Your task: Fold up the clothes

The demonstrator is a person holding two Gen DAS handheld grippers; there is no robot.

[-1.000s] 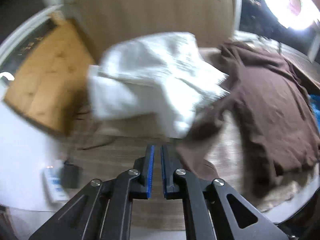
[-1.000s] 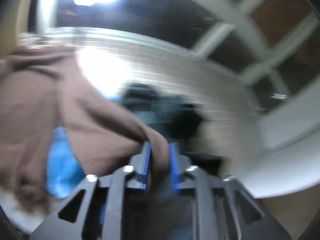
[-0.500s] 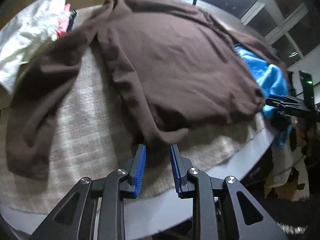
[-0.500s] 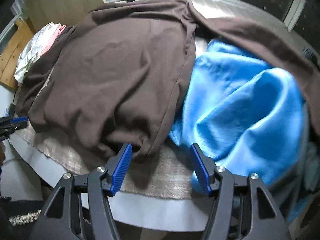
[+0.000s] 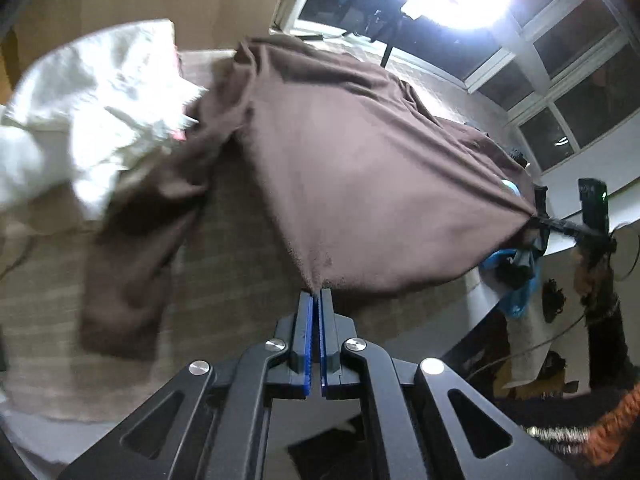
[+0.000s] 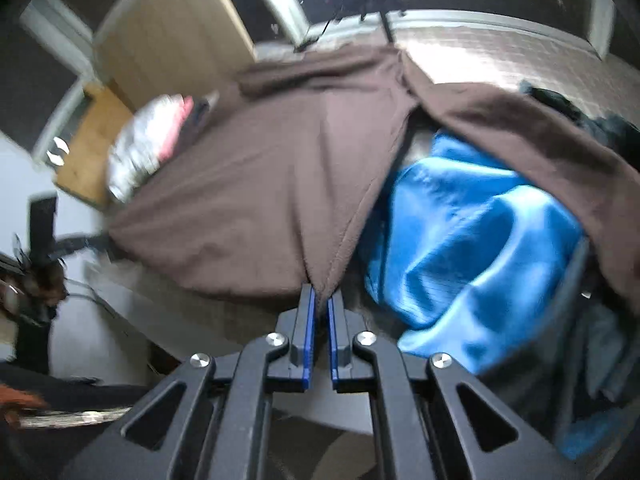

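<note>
Pinching the near hem of the brown shirt [image 5: 360,184], the left gripper [image 5: 319,294] has its blue pads pressed together on a small peak of cloth, which rises straight out of the tips. From there the shirt fans away across the table [image 5: 224,280], its body stretched taut toward the far right, where the right gripper [image 6: 321,294] bites the other hem corner; in the left wrist view that corner is drawn to a point beside a dark device. The right jaws are likewise clamped on a fold of brown cloth, with only a thin gap between the pads. One sleeve trails down the left of the table in the left wrist view; the other runs off to the right over a blue garment [image 6: 472,240] in the right wrist view.

Counted: one brown shirt, held at two points; one blue garment, lying partly under it on the right; one white pile [image 5: 88,112] at the far left corner, with a pink edge showing in it; two grippers. Motion blur hides finer detail in the pile.
</note>
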